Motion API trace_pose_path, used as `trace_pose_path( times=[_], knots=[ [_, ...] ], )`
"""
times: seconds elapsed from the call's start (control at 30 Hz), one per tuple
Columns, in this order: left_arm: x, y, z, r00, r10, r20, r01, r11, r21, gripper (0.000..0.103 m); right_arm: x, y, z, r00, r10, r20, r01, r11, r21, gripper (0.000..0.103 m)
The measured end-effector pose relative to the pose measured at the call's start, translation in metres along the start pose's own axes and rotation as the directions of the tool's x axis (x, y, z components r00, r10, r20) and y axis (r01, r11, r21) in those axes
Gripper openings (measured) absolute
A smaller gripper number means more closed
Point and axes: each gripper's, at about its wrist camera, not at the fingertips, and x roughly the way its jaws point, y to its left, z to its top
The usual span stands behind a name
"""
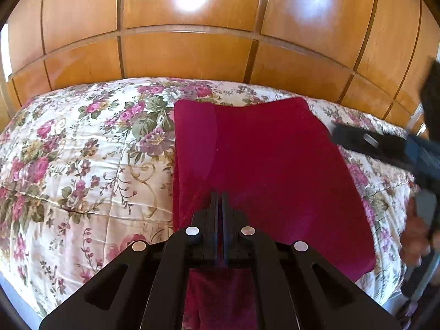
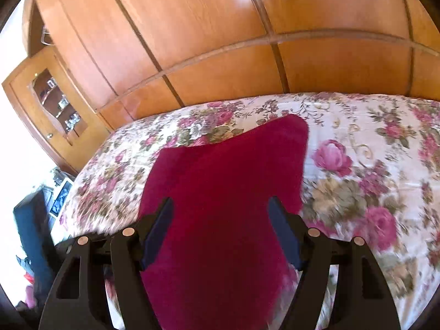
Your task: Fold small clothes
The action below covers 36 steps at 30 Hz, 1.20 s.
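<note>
A dark red cloth (image 1: 269, 165) lies spread on the floral bedspread (image 1: 82, 151). My left gripper (image 1: 220, 196) is shut on the near edge of the red cloth, with a fold of it hanging below the fingers. In the right wrist view the red cloth (image 2: 225, 181) runs between the fingers of my right gripper (image 2: 221, 206), which is open over its near part. The right gripper also shows blurred at the right edge of the left wrist view (image 1: 385, 143).
A wooden panelled wardrobe (image 1: 192, 52) stands right behind the bed. A small glass-door cabinet (image 2: 52, 104) and dark clutter (image 2: 33, 228) sit at the left of the right wrist view. The bedspread (image 2: 371, 165) extends to the right of the cloth.
</note>
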Motion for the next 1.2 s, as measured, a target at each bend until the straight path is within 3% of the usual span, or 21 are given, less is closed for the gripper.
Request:
trace_pose_path(
  times=[0.2,0.37,0.67,0.7,0.73,0.77,0.8,0.87,1.0,1.1,1.2],
  knots=[
    [0.007,-0.003,-0.005,1.0,0.002,-0.004,-0.001,1.0,0.018,0.0,0.057,0.0,0.002,0.992,-0.09,-0.088,0.086,0.995,-0.043,0.086],
    [0.004,-0.002,-0.006,1.0,0.0,0.007,0.0,1.0,0.0,0.0,0.062,0.013,-0.013,0.985,-0.166,-0.051,0.156,0.974,-0.163,0.09],
    [-0.016,0.004,-0.008,0.998,0.036,0.046,-0.036,0.999,-0.007,0.0,0.031,0.002,-0.008,0.997,-0.08,0.002,0.08,0.996,-0.051,0.101],
    [-0.018,0.005,-0.008,0.998,0.04,0.048,-0.04,0.999,-0.008,0.004,0.025,-0.001,-0.008,0.998,-0.066,0.01,0.067,0.997,-0.025,0.101],
    [-0.019,0.006,-0.008,0.998,0.04,0.05,-0.04,0.999,-0.009,0.015,0.021,-0.005,-0.008,0.998,-0.056,0.014,0.056,0.998,-0.005,0.101],
    [-0.02,0.008,-0.008,0.998,0.035,0.053,-0.034,0.999,-0.015,0.05,0.018,-0.009,-0.008,0.999,-0.047,0.015,0.047,0.999,0.012,0.101],
    [-0.023,0.01,-0.009,0.997,0.043,0.069,-0.041,0.999,-0.031,0.076,0.016,-0.014,-0.009,0.999,-0.036,0.011,0.036,0.999,0.031,0.101],
    [-0.027,0.015,-0.011,0.993,0.052,0.105,-0.047,0.997,-0.055,0.077,0.016,-0.026,-0.014,1.0,-0.009,-0.009,0.01,0.997,0.072,0.101],
    [-0.017,0.033,-0.011,0.998,-0.002,0.061,0.008,0.994,-0.108,0.077,0.025,-0.046,-0.023,0.997,0.052,-0.057,-0.043,0.987,0.152,0.101],
    [-0.001,0.053,-0.014,0.992,-0.127,-0.002,0.124,0.975,-0.187,0.077,0.035,-0.06,-0.028,0.99,0.113,-0.08,-0.094,0.972,0.213,0.101],
    [0.018,0.071,-0.018,0.963,-0.267,-0.033,0.248,0.93,-0.271,0.075,0.046,-0.067,-0.031,0.979,0.184,-0.09,-0.156,0.954,0.255,0.1]
  ],
)
